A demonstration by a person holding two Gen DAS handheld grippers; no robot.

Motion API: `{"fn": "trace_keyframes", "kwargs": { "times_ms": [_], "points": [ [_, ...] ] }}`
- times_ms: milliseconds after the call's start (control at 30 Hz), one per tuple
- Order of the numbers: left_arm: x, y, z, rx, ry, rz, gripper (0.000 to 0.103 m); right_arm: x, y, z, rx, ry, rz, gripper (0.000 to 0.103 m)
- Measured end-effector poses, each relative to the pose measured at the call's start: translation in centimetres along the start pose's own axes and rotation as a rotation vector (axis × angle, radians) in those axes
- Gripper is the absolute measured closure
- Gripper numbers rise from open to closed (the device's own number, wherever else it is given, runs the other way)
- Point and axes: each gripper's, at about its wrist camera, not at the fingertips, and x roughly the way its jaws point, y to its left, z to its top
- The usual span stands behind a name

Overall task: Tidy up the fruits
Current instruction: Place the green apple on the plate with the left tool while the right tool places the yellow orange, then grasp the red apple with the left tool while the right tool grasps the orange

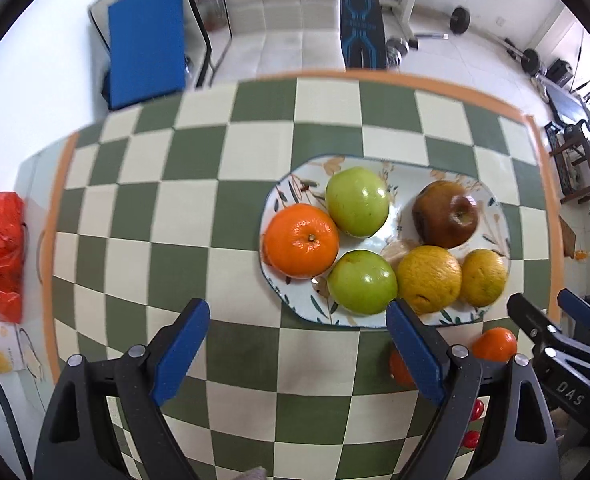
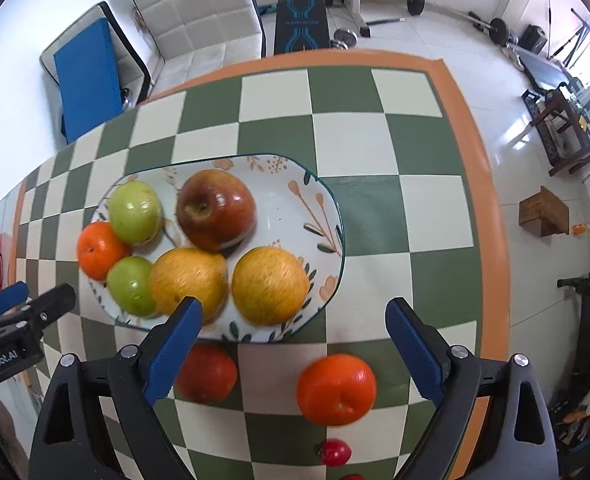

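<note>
Left hand-held gripper [image 1: 299,344] jaws spread wide, empty, right hand-held gripper [image 2: 295,344] likewise, side by side

Bright daylight from window at right, both views. Glare spots on green apple [image 1: 357,201] and floor [image 2: 511,128]. Soft shadows. Slight motion blur. Strong fisheye bending, black vignette in corners.

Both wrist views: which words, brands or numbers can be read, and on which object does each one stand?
"DAS": white letters on the black body of the right gripper, seen in the left wrist view.
"GenRobot.AI": white letters on the black body of the left gripper, seen in the right wrist view; the first letter is cut by the picture's edge.
The blue-patterned black bench pad carries a line of print, too blurred to read.
The white carton beside the red bag: print too small to read.
</note>
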Motion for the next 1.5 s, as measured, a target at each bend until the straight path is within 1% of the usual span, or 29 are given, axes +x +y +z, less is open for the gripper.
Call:
{"fn": "trace_keyframes", "kwargs": {
  "times_ms": [167, 400, 600, 667, 733, 967, 1167, 1267, 1500],
  "points": [
    [-4.1, 0.0, -2.6, 0.023, -0.088, -0.004, 0.013, -3.7, 0.5, -2.6, -0.006, -0.063, 0.01, 0.008],
    [-9.0, 0.0, -5.7, 0.047, -0.185, -0.016, 0.013, -9.4, 0.9, -5.7, -0.032, -0.151, 0.007, 0.008],
    [-12.1, 0.1, -8.3, 0.045, -0.236, -0.038, 0.013, -14.5, 1.4, -8.4, -0.057, -0.227, 0.013, 0.008],
    [-13.2, 0.0, -9.1, 0.047, -0.253, -0.046, 0.013, -15.7, 1.5, -9.2, -0.057, -0.235, 0.028, 0.008],
    [-14.1, -0.1, -10.0, 0.052, -0.271, -0.043, 0.013, -16.9, 1.6, -10.0, -0.062, -0.249, 0.025, 0.008],
    [-16.2, 0.2, -11.7, 0.054, -0.303, -0.048, 0.013, -19.7, 1.7, -12.6, -0.057, -0.281, 0.045, 0.008],
    [-17.2, 0.0, -12.4, 0.061, -0.317, -0.044, 0.013, -21.2, 1.7, -13.7, -0.041, -0.302, 0.079, 0.008],
    [-17.4, -0.1, -12.5, 0.064, -0.321, -0.044, 0.013, -21.8, 1.8, -13.9, -0.037, -0.315, 0.088, 0.008],
    [-17.6, -0.6, -11.9, 0.064, -0.326, -0.045, 0.013, -22.2, 1.4, -13.1, -0.031, -0.324, 0.108, 0.008]
  ]
}}
